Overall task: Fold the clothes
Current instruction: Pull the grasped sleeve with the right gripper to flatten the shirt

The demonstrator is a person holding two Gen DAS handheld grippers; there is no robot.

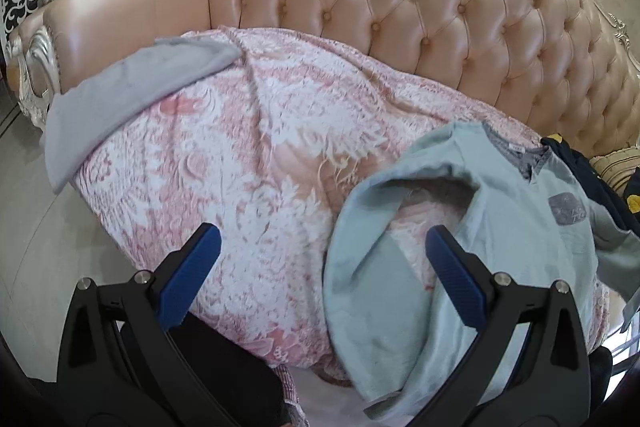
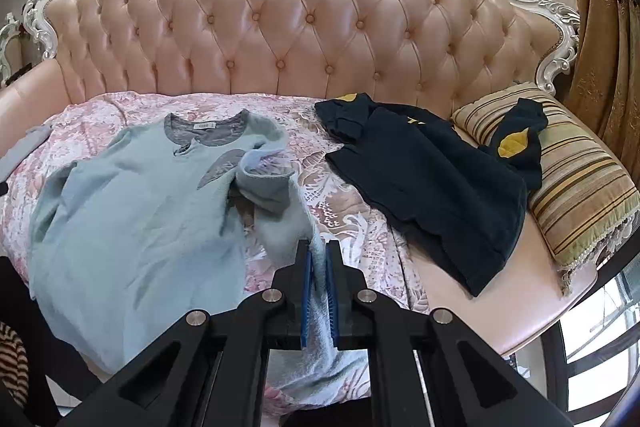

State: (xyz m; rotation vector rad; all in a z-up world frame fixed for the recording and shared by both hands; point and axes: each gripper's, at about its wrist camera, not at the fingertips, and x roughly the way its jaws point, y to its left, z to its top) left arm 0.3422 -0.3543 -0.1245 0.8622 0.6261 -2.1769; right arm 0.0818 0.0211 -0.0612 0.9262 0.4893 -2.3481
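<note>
A light blue long-sleeved shirt [image 2: 132, 211] lies face up on the pink floral blanket [image 2: 360, 227] on the sofa, collar toward the backrest. My right gripper [image 2: 319, 259] is shut on the shirt's right sleeve and holds it lifted off the blanket. In the left wrist view the same shirt [image 1: 500, 227] lies at the right, its left sleeve curving down toward the front. My left gripper [image 1: 320, 247] is open and empty above the blanket [image 1: 240, 147], its right finger [image 1: 452, 275] over the sleeve.
A dark navy shirt [image 2: 424, 179] with yellow patches lies to the right, partly on a striped cushion [image 2: 580, 187]. A folded grey garment [image 1: 132, 87] sits at the blanket's left end by the armrest [image 1: 132, 7]. The tufted backrest [image 2: 300, 19] is behind.
</note>
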